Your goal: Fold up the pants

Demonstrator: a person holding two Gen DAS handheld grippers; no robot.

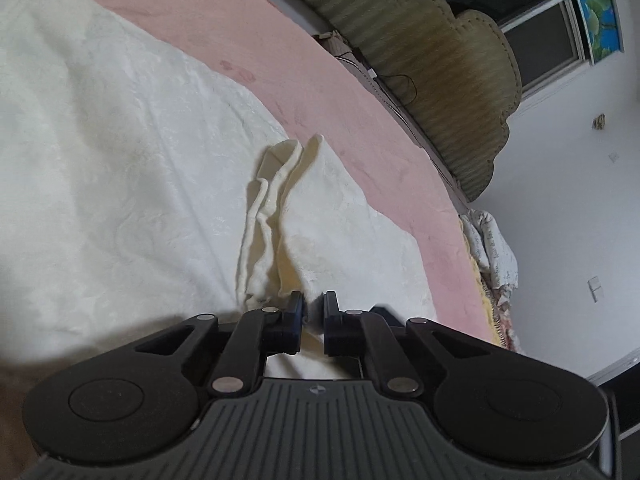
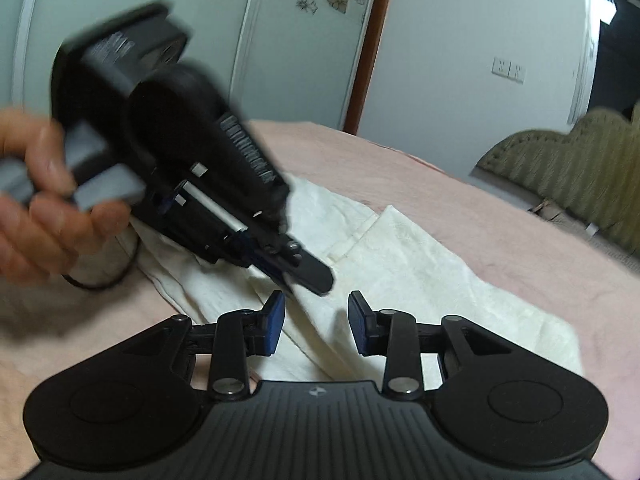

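Note:
Cream-white pants (image 1: 120, 160) lie spread on a pink bed (image 1: 320, 80). In the left wrist view my left gripper (image 1: 313, 304) is shut on a raised fold of the pants' edge (image 1: 272, 216), which runs away from the fingers. In the right wrist view the pants (image 2: 400, 256) lie just ahead, and my right gripper (image 2: 317, 304) is open and empty above them. The left gripper (image 2: 308, 276) shows there too, blurred, held by a hand (image 2: 36, 200), its fingers pinching the cloth just ahead of the right gripper.
An olive padded headboard (image 1: 432, 80) stands at the bed's far side, with a window (image 1: 532, 12) beyond. Patterned bedding (image 1: 492, 248) hangs off the bed's edge. Pale wardrobe doors (image 2: 312, 40) and a wall socket (image 2: 508, 69) lie behind the bed.

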